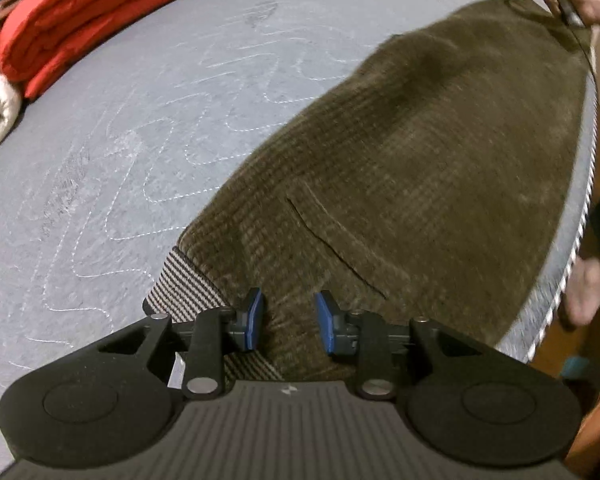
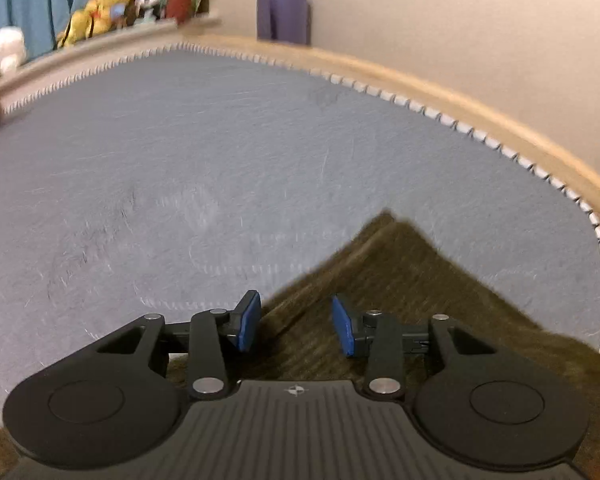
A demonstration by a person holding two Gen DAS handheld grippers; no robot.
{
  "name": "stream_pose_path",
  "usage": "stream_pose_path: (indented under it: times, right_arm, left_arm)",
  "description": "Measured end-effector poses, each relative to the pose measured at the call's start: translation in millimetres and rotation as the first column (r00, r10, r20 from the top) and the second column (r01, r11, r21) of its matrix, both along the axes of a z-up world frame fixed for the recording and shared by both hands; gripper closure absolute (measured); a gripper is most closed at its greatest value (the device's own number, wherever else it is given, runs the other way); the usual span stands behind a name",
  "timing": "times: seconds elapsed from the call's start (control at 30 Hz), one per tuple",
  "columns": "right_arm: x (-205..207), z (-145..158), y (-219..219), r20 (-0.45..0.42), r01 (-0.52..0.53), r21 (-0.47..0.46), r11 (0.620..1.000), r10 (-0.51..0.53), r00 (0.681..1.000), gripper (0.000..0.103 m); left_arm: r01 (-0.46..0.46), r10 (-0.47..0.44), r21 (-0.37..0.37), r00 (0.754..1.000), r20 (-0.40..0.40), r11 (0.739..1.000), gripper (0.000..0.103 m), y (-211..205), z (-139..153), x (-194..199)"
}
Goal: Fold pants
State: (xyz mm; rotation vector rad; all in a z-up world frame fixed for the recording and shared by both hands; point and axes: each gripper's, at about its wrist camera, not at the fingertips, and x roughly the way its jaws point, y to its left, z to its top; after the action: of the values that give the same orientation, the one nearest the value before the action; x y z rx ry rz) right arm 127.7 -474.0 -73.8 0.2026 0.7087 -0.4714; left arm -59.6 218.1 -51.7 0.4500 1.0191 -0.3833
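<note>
Olive corduroy pants (image 1: pixel 400 168) lie flat on the grey quilted mattress (image 1: pixel 132 128), along its right edge, waistband end near, legs running to the far right corner. Left gripper (image 1: pixel 288 322) hangs over the waistband, jaws partly parted, cloth below them but not pinched. Right gripper (image 2: pixel 296 326) sits over the leg end, a folded corner (image 2: pixel 392 232) peaking beyond it; jaws likewise part open, nothing clamped. Risks, as judged: thick corduroy may let a bite catch only the top layer, so the fold splits; uneven lifts would skew it; the cloth lies close to the mattress edge (image 1: pixel 580 216) and could slide off. Red folded blanket (image 1: pixel 88 20) far left, well apart.
</note>
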Motion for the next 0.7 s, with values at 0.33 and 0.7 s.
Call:
stream_pose_path:
  times: [0.33,0.7]
  right_arm:
    - [-57,68,176,0.193,-0.753,-0.023,0.658,0.742,0.642,0.055]
    - [-83,8,306,-0.213,-0.915,-0.212,0.344,0.897,0.386,0.053]
  left_arm:
    - [0.028,-0.016,-0.098,0.993,0.117,0.995,0.068,-15,27,-11]
    - [0.274,-0.208,-0.215,0.936,0.285,0.937,0.091,-127,41,36]
